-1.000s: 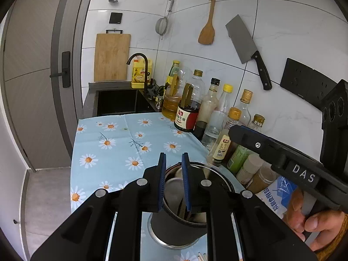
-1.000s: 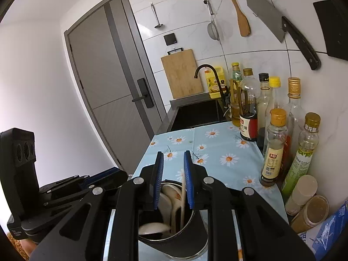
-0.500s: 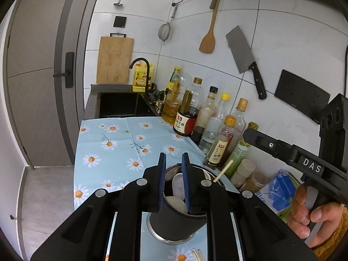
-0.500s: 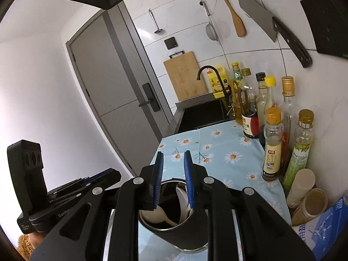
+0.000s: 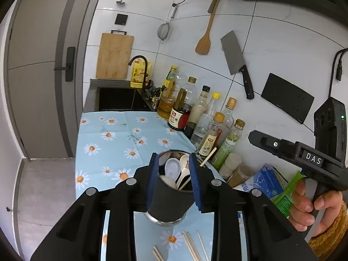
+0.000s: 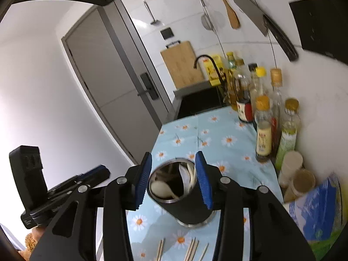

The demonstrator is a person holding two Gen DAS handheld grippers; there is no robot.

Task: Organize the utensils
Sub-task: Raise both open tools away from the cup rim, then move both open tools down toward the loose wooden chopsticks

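Several wooden chopsticks are lying loose on the table, just in front of the dark utensil holder, probably waiting to be put inside. The left hand-held gripper is hovering over the holder with its fingers spread, pinching nothing. White spoons and one chopstick are already standing in the holder, so the sorting is looking only partly done. The right hand-held gripper is also spread wide around the holder and carrying nothing. Further right, bottles are standing in a row along the wall, out of the working area
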